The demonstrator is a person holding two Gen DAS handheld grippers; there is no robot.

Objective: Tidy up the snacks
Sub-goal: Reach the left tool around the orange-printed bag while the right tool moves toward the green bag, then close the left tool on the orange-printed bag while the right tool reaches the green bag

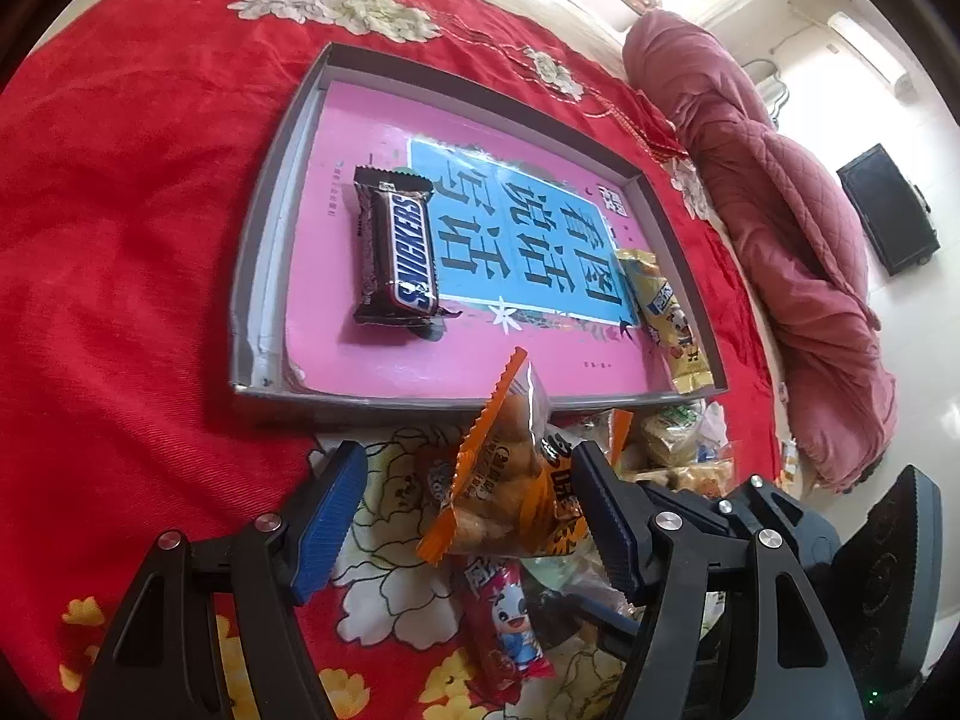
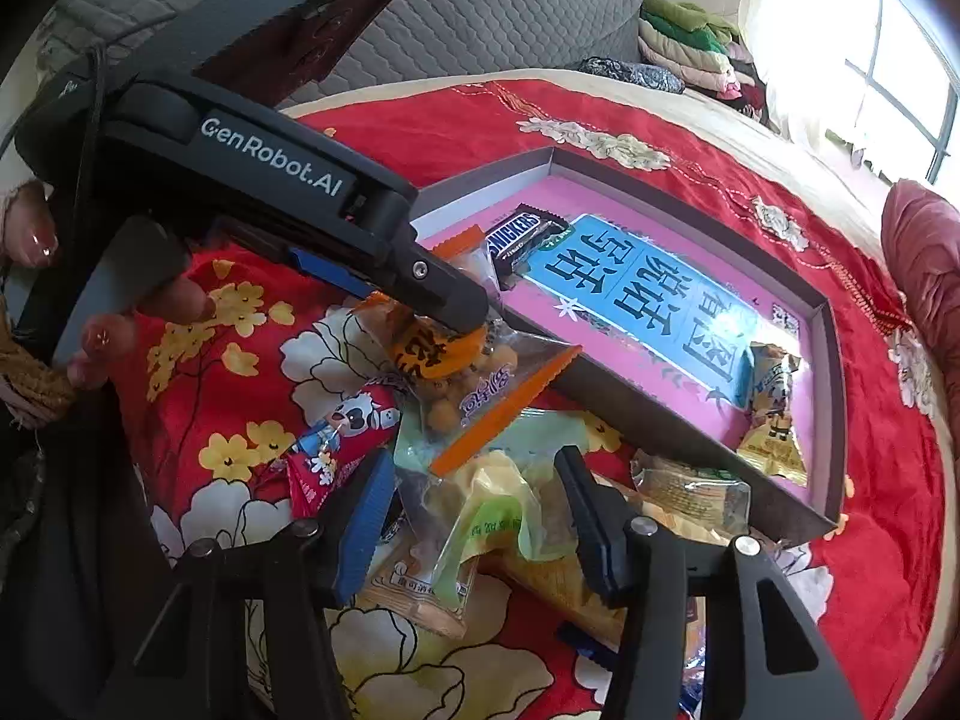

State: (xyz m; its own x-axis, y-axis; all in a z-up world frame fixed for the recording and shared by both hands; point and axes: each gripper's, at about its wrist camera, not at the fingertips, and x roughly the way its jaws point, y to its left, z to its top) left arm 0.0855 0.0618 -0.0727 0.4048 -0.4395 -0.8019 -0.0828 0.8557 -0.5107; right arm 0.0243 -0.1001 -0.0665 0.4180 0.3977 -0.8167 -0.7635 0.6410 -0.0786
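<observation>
right gripper [image 2: 474,534] | lower frame, jaws apart around green packet [image 2: 498,516] | risk: neighbouring wrappers get pinched too | left gripper [image 1: 468,516] open astride orange-edged bag [image 1: 510,480]

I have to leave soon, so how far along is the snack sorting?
Done: the Snickers bar and a yellow packet lie in the tray. In hand: the left gripper straddles an orange-edged bag, not clamped. Left: the pile under the right gripper.

Snickers bar [image 1: 393,252] in tray [image 1: 252,276], snack heap [image 2: 480,510] outside
</observation>
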